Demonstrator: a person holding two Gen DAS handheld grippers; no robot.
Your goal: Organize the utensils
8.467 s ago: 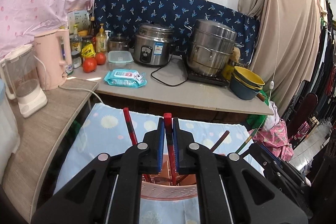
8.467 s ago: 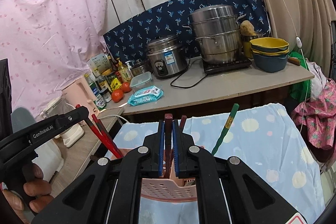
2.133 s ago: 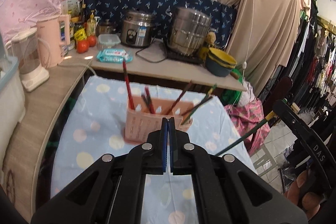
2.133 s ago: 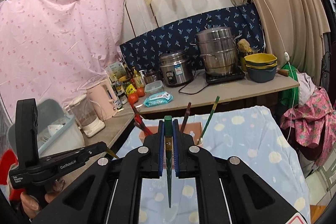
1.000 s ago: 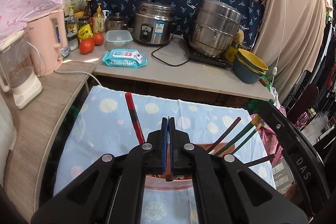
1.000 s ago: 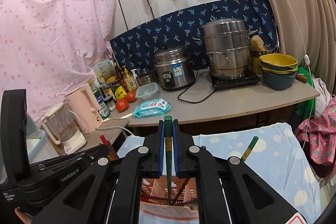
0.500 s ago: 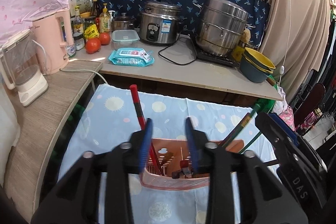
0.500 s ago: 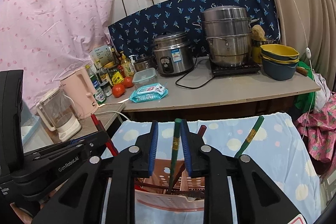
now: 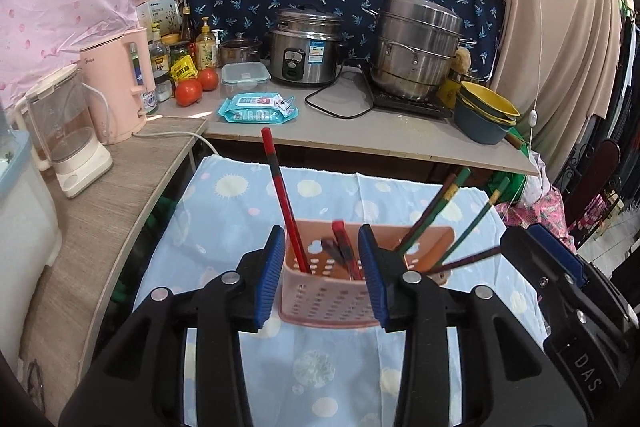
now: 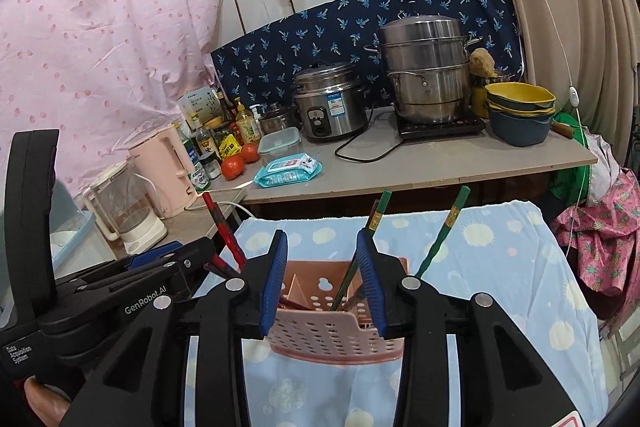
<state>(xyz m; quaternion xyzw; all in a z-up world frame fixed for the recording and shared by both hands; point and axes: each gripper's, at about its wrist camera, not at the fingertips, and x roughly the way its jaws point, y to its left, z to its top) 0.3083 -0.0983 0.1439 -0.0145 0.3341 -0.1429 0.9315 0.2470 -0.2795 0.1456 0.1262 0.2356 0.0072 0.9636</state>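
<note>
The blue cloth with pale dots [image 9: 248, 211] covers the table under the pink perforated basket [image 9: 332, 297], which stands near the middle of it. Behind the basket runs the counter with the steel steamer pot [image 9: 418, 47] and the rice cooker [image 9: 306, 53]. The left gripper [image 9: 322, 273] is just in front of the basket, its jaws released and empty. The right gripper [image 10: 322, 277] is also before the basket, its jaws opening, gripping nothing. In the basket lean red chopsticks [image 9: 282, 195] and 2 green chopsticks [image 10: 440, 231], tilted outward.
</note>
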